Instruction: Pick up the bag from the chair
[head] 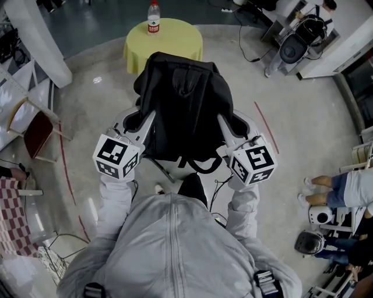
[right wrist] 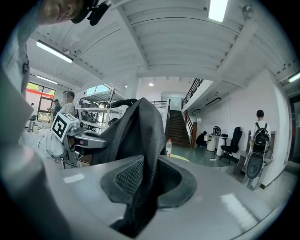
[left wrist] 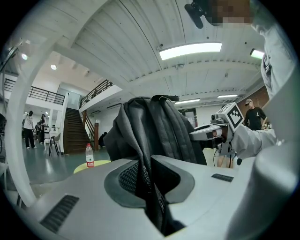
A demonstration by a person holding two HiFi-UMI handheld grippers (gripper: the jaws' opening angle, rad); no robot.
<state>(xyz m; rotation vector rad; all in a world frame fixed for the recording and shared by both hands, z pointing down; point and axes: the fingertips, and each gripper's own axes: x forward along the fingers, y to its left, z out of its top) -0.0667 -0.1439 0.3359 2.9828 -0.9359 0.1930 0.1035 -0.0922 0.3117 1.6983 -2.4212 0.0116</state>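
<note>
A black backpack [head: 183, 105] hangs in the air in front of me, held up from both sides. My left gripper [head: 139, 123] is shut on its left edge, and black fabric [left wrist: 152, 197] runs pinched between the jaws. My right gripper [head: 228, 128] is shut on its right edge, with the bag's fabric [right wrist: 140, 187] clamped the same way. In the left gripper view the backpack [left wrist: 154, 126] rises just past the jaws, with the right gripper [left wrist: 220, 129] beyond it. The chair is hidden under the bag and my body.
A small round table with a yellow cloth [head: 164, 39] stands just beyond the bag, a water bottle [head: 153, 17] upright on it. A red-seated chair [head: 36, 134] is at the left. People's legs [head: 326, 189] and equipment [head: 300, 41] sit at the right.
</note>
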